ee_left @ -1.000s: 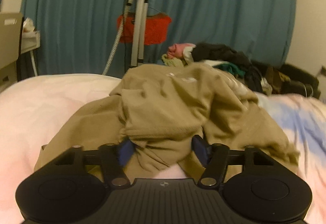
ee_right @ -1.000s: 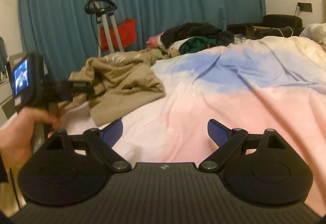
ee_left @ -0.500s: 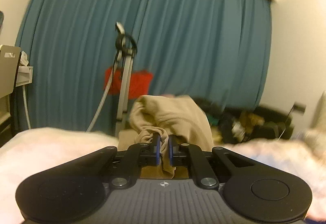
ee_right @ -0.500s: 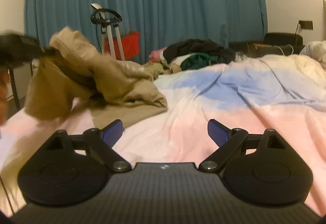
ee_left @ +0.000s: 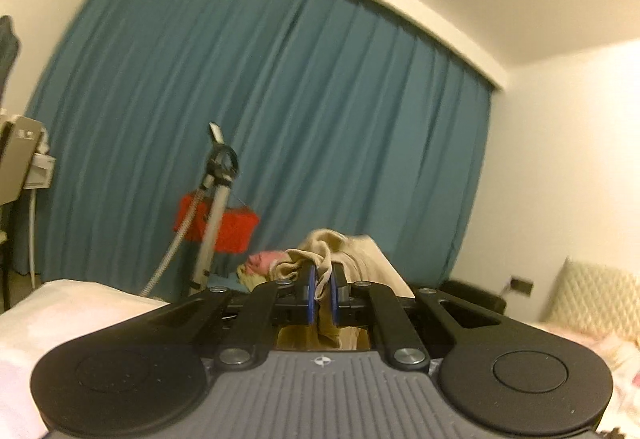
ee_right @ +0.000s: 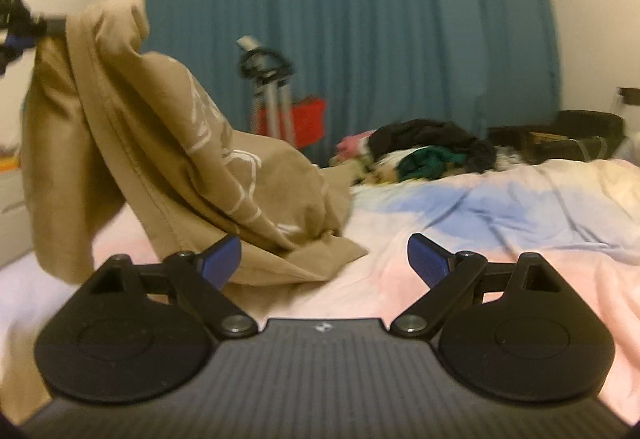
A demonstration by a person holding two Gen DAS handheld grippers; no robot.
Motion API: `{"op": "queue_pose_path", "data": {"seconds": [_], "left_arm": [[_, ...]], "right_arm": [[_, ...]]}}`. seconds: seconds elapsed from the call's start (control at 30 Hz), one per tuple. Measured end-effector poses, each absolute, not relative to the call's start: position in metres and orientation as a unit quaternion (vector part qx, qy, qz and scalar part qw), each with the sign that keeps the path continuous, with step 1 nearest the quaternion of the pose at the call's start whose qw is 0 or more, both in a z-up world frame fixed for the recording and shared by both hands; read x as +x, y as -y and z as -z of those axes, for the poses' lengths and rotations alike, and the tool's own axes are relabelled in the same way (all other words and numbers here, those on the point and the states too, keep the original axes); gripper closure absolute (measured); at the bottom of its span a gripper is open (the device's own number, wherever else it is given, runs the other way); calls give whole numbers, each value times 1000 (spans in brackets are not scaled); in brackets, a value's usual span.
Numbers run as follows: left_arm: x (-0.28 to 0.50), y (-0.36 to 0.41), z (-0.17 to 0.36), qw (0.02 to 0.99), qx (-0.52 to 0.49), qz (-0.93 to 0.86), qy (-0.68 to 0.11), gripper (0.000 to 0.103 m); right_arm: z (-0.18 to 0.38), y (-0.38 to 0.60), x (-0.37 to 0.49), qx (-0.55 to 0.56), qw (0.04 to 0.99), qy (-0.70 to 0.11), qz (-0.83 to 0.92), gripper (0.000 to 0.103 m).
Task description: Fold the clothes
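Observation:
My left gripper (ee_left: pixel 323 293) is shut on a fold of a tan garment (ee_left: pixel 344 251) and holds it high above the bed. In the right wrist view the left gripper (ee_right: pixel 24 27) shows at the upper left, and the tan garment (ee_right: pixel 168 167), with a white print, hangs from it with its lower end lying on the bedspread (ee_right: pixel 500 223). My right gripper (ee_right: pixel 324 259) is open and empty, low over the bed, just right of the garment's lower edge.
A pile of other clothes (ee_right: pixel 424 151) lies at the far side of the bed. A garment steamer stand (ee_right: pixel 268 95) with a red item (ee_left: pixel 216 223) stands before the teal curtain (ee_left: pixel 280 119). A dark box (ee_right: pixel 560 135) sits at the far right.
My left gripper closed on the tan garment and has lifted it well above the bed, tilting upward. The right gripper has stayed open and nearly still.

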State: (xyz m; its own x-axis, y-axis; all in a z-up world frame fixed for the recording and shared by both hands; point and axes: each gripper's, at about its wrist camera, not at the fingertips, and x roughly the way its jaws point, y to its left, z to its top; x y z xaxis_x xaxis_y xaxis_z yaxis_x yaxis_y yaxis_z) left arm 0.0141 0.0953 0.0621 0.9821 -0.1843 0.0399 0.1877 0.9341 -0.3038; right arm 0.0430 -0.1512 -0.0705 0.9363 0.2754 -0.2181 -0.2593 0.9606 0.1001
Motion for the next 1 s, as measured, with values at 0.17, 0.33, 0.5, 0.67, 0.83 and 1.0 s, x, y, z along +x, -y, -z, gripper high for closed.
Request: {"op": "queue_pose_path", "data": {"seconds": [0.17, 0.33, 0.5, 0.67, 0.83, 1.0], "left_arm": [[21, -112, -47, 981, -174, 84, -19, 96], [55, -120, -36, 984, -158, 62, -55, 96], [94, -142, -16, 987, -132, 1, -95, 95], [146, -171, 17, 969, -169, -56, -171, 95], [173, -177, 45, 956, -157, -48, -243, 94], [162, -160, 48, 959, -96, -29, -263, 78]], "right_arm": [[84, 107, 48, -16, 953, -168, -250, 12], [109, 49, 55, -108, 931, -193, -290, 16], [123, 41, 84, -80, 948, -222, -215, 32], [114, 66, 85, -23, 970, -188, -154, 32], [105, 91, 85, 34, 983, -153, -92, 32], [94, 107, 98, 85, 982, -145, -83, 31]]}}
